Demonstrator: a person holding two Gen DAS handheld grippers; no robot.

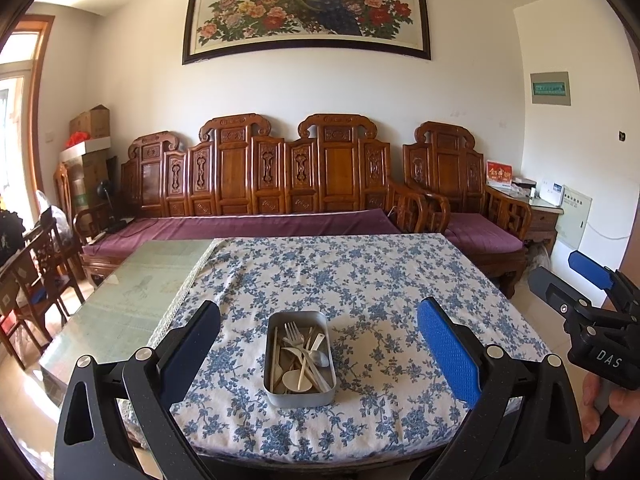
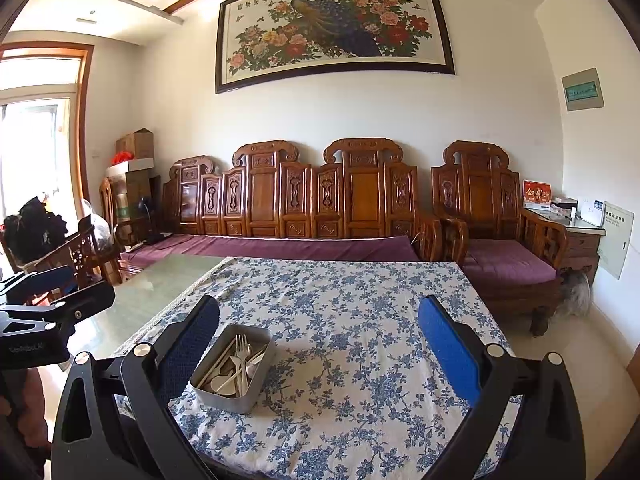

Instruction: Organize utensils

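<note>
A grey metal tin (image 1: 299, 398) (image 2: 224, 398) sits near the front edge of the table on a blue-flowered cloth (image 1: 352, 280) (image 2: 352, 320). It holds several pale utensils (image 1: 301, 356) (image 2: 236, 364): forks, spoons and chopsticks lying mixed. My left gripper (image 1: 318, 344) is open, its blue pads wide either side of the tin, held back above the table edge. My right gripper (image 2: 318, 344) is open too, with the tin by its left finger (image 2: 188, 356). Each gripper shows at the edge of the other's view, right gripper (image 1: 560, 280) and left gripper (image 2: 48, 292).
The cloth covers the right part of a glass-topped table (image 1: 132, 292) (image 2: 152, 292). A carved wooden sofa with purple cushions (image 1: 256, 224) (image 2: 280, 246) stands behind the table, an armchair (image 1: 472, 216) (image 2: 504, 240) to its right. A person's hand (image 1: 596, 404) grips the right tool.
</note>
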